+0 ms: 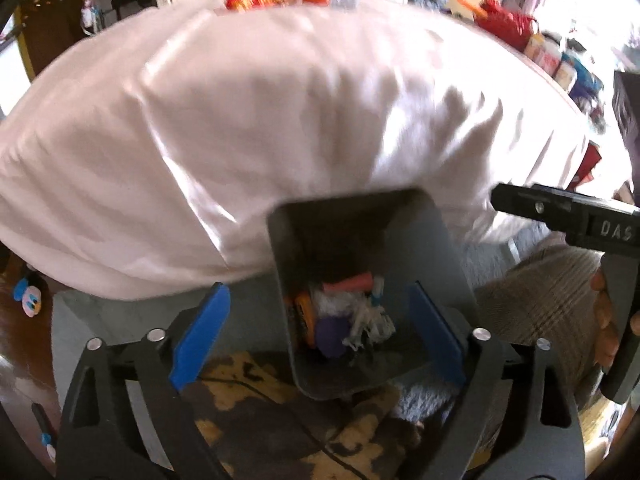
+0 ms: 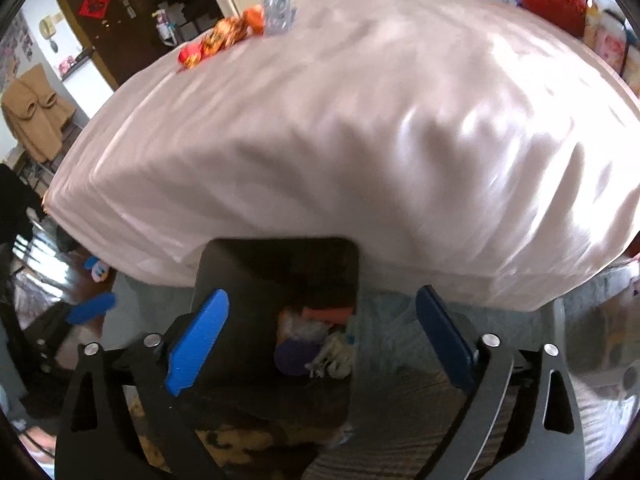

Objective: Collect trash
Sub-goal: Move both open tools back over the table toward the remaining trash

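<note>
While both grippers hang spread and empty over the grey bin (image 1: 372,300) at lower centre, left gripper (image 1: 320,336) and right gripper (image 2: 322,338) look to have nothing left to drop. Trash (image 1: 348,316) lies heaped inside. Snack wrappers (image 2: 224,38) wait at upper left on the bed (image 2: 360,140); blur hides what they are.

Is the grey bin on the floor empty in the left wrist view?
No. The grey bin already holds trash, among it a pink tube, a purple lump and crumpled white paper.
</note>
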### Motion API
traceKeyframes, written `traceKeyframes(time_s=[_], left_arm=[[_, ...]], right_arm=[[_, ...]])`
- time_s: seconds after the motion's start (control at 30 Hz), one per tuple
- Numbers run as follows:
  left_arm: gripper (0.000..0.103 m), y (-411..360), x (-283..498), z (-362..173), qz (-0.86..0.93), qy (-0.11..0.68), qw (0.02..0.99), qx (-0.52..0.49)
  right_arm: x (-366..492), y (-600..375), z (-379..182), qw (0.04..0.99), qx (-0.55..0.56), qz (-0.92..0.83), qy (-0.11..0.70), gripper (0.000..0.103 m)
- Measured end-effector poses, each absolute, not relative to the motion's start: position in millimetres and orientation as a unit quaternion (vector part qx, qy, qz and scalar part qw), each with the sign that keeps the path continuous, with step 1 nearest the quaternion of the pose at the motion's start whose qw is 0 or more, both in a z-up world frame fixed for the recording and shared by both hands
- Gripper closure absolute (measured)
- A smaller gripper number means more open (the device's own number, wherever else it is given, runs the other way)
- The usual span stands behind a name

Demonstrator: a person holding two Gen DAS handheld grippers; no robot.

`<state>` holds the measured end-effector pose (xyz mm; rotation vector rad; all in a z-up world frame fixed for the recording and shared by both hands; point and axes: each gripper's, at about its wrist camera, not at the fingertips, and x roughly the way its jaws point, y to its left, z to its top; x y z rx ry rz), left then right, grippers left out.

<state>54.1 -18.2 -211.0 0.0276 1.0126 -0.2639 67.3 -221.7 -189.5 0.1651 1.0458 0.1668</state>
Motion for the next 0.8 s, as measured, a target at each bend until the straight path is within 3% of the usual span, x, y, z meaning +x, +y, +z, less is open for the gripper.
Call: traceKeyframes(time_s=[0.1, 0.43, 0.8], left_arm=[[0.008, -9, 61, -189, -0.120, 0.462, 0.879, 0.004], [0.008, 5, 110, -133, -0.097, 0.415, 0.904, 0.033], [0.008, 19, 194, -107, -0.091, 0.397, 0.913, 0.037]], right_arm=[[74, -230, -177, 0.868, 0.068, 0.073, 0.486, 0.007], [120, -244, -106, 0.907, 0.059, 0.058, 0.413, 0.006], [196, -212, -92, 0.908, 0.058, 0.083, 0.406, 0.006]])
